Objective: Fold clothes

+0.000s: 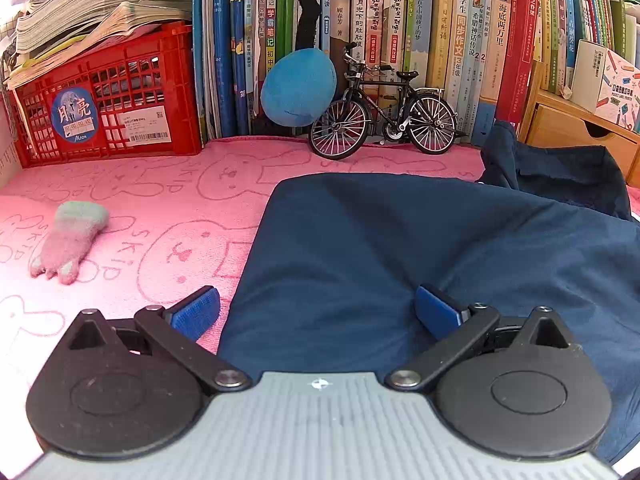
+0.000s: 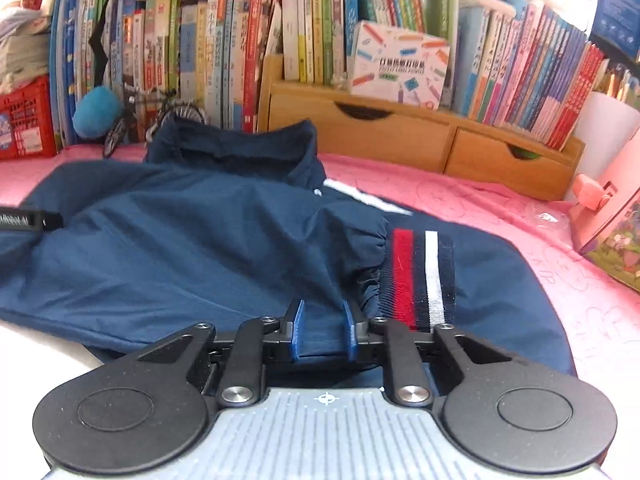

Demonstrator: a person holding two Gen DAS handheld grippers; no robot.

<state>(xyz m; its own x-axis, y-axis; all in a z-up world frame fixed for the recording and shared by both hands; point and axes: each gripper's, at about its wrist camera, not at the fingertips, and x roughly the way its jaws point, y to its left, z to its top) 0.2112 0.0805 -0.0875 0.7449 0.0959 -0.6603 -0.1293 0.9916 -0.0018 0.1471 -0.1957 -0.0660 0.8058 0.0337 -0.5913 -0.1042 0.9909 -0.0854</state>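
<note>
A navy blue jacket (image 1: 420, 240) lies spread on the pink towel (image 1: 140, 208), collar toward the books. My left gripper (image 1: 316, 312) is open wide, its blue pads astride the jacket's left edge, holding nothing. In the right wrist view the jacket (image 2: 192, 232) has a sleeve folded across it, ending in a cuff (image 2: 420, 276) with red and white stripes. My right gripper (image 2: 324, 328) has its jaws partly open, with sleeve fabric between the blue pads just left of the cuff. The pads do not press it. The left gripper's tip (image 2: 28, 218) shows at the left edge.
A grey-pink plush glove (image 1: 68, 240) lies left on the towel. A red crate (image 1: 108, 100), blue plush ball (image 1: 298, 88), model bicycle (image 1: 384, 116) and rows of books (image 1: 440, 40) line the back. Wooden drawers (image 2: 400, 136) stand behind the jacket. A pink stand (image 2: 600, 200) is at right.
</note>
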